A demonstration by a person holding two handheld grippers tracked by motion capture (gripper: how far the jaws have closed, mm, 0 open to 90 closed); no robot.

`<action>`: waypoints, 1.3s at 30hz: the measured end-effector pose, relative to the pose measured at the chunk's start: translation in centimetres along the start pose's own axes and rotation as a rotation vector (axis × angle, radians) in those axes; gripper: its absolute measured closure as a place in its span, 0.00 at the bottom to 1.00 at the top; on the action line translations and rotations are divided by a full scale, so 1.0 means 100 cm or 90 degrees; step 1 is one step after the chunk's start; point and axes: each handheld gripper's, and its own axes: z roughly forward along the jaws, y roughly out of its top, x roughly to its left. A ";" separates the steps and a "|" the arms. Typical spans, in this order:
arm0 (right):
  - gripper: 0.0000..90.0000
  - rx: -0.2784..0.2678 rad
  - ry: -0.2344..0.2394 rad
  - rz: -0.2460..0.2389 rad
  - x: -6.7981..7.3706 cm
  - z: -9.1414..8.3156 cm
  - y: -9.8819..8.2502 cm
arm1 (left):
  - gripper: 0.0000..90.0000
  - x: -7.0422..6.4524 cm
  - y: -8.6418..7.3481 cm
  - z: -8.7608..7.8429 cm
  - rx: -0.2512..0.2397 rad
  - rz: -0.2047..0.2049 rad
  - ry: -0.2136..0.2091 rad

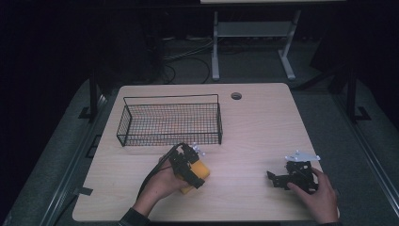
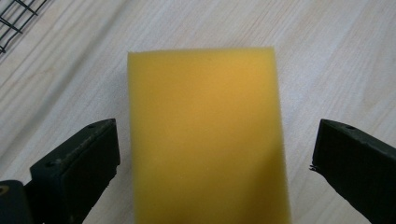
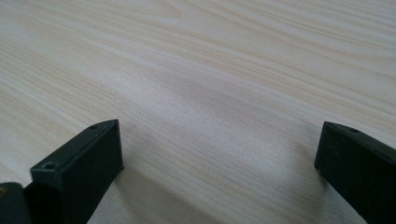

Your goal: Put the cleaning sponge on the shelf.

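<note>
Sponge point(image 2: 205, 135), yellow, lies near the table's point(image 1: 263, 122) front edge between the left gripper's point(image 2: 212, 163) spread jaws, untouched; its near end is cut off. Right gripper point(image 3: 219, 163) gapes, empty.

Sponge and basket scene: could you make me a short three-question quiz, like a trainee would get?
1. True or false: the left gripper is shut on the sponge.
2. What lies between the right gripper's jaws? A) sponge B) bare table C) basket wire
3. In the high view, does the basket sit beyond the sponge or nearer the person than it?

Key:
1. False; the jaws stand open on either side, with gaps showing.
2. B
3. Beyond it, toward the table's far edge.
</note>
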 end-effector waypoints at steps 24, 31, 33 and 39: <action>0.00 0.000 0.000 0.000 0.000 0.000 0.000 | 0.15 0.003 -0.005 0.012 0.030 0.006 0.006; 0.00 0.000 0.000 0.000 0.000 0.000 0.000 | 0.22 0.004 -0.005 0.010 0.023 0.003 0.008; 0.00 0.000 0.000 0.000 0.000 0.000 0.000 | 0.23 0.004 -0.006 0.009 0.023 0.003 0.009; 0.00 0.000 0.000 0.000 0.000 0.000 0.000 | 0.24 0.004 -0.006 0.008 0.025 0.005 0.011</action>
